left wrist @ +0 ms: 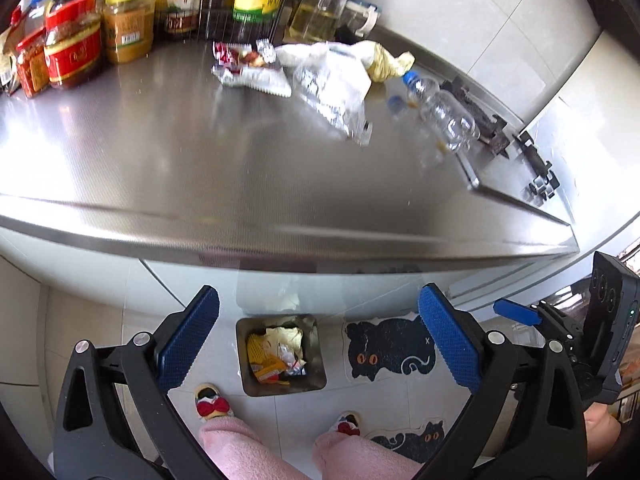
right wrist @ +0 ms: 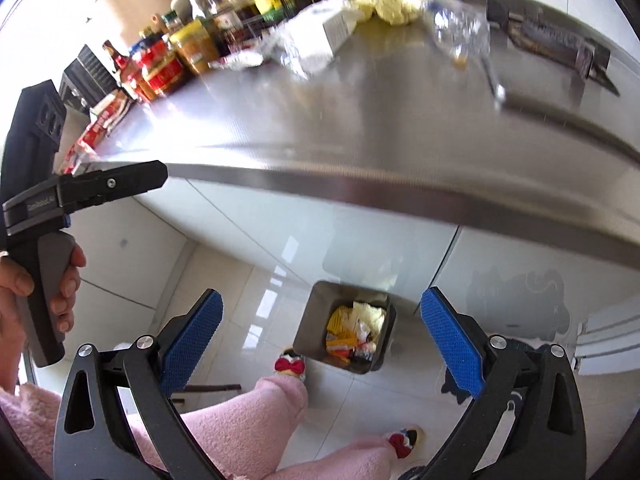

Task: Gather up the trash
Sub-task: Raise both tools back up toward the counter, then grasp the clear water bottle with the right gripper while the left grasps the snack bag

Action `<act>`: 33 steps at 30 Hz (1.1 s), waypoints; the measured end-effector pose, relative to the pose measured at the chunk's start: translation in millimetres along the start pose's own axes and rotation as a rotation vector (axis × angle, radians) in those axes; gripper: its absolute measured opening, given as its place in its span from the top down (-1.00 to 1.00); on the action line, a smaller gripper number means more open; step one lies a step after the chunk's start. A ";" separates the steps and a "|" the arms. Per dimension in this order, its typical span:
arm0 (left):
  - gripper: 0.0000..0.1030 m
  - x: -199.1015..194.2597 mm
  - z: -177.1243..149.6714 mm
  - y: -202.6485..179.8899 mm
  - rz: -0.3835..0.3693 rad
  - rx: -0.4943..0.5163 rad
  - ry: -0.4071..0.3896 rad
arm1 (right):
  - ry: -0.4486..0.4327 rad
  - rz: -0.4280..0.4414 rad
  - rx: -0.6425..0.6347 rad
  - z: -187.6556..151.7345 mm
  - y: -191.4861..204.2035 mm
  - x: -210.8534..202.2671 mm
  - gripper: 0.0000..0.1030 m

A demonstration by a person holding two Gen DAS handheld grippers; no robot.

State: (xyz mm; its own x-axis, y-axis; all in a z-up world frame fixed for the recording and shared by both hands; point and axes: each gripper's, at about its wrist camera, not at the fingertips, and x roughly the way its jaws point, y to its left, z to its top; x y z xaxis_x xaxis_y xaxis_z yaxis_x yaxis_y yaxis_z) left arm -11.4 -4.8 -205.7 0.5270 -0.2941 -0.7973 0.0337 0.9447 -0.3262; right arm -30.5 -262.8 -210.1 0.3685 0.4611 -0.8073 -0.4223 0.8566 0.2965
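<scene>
Both tools, left tool [left wrist: 318, 340] and right tool [right wrist: 320, 340], spread wide and holding nothing over the floor bin [left wrist: 280, 354] off the counter's [left wrist: 200, 184] front edge; wrappers [left wrist: 248, 66] and bottle [left wrist: 444, 108] along its back edge.

Black claw [left wrist: 318, 334] frames, blue textured pads [left wrist: 188, 340], silver screws; pink fleece trousers [right wrist: 256, 420].

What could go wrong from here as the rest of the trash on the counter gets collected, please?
1. The clear plastic bottle lies on its side beside the stove; a nudge could probably roll it there.
2. The crumpled clear bag overlaps the snack wrappers, so one grab may drag the others along.
3. The bin on the floor looks small; a drop could miss.
</scene>
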 end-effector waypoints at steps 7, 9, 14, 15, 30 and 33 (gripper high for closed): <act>-0.84 -21.4 52.0 5.7 0.015 0.004 -0.087 | -0.163 -0.082 -0.005 70.5 -11.7 -26.5 -0.94; -0.84 -19.5 66.1 9.8 0.026 0.000 -0.100 | -0.178 -0.111 0.005 88.5 -20.2 -26.3 -0.94; -0.84 -13.3 101.4 23.1 0.049 0.002 -0.118 | -0.204 -0.193 0.053 127.3 -43.0 -20.8 -0.94; -0.84 -10.1 108.0 26.2 0.059 0.005 -0.122 | -0.204 -0.210 0.067 134.7 -48.8 -17.7 -0.94; -0.79 65.8 166.9 93.6 0.115 -0.129 -0.062 | -0.185 -0.274 0.160 206.7 -105.7 41.5 -0.93; -0.65 76.6 171.0 94.6 0.106 -0.125 -0.046 | -0.153 -0.276 0.162 209.8 -109.8 56.2 -0.88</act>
State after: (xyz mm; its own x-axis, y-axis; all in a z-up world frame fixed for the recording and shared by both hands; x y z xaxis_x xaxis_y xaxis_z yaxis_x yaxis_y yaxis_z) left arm 177.4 86.8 -210.8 0.5607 -0.1840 -0.8073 -0.1283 0.9439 -0.3042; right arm 210.3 -282.4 -180.9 0.5755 0.2255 -0.7861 -0.1573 0.9738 0.1642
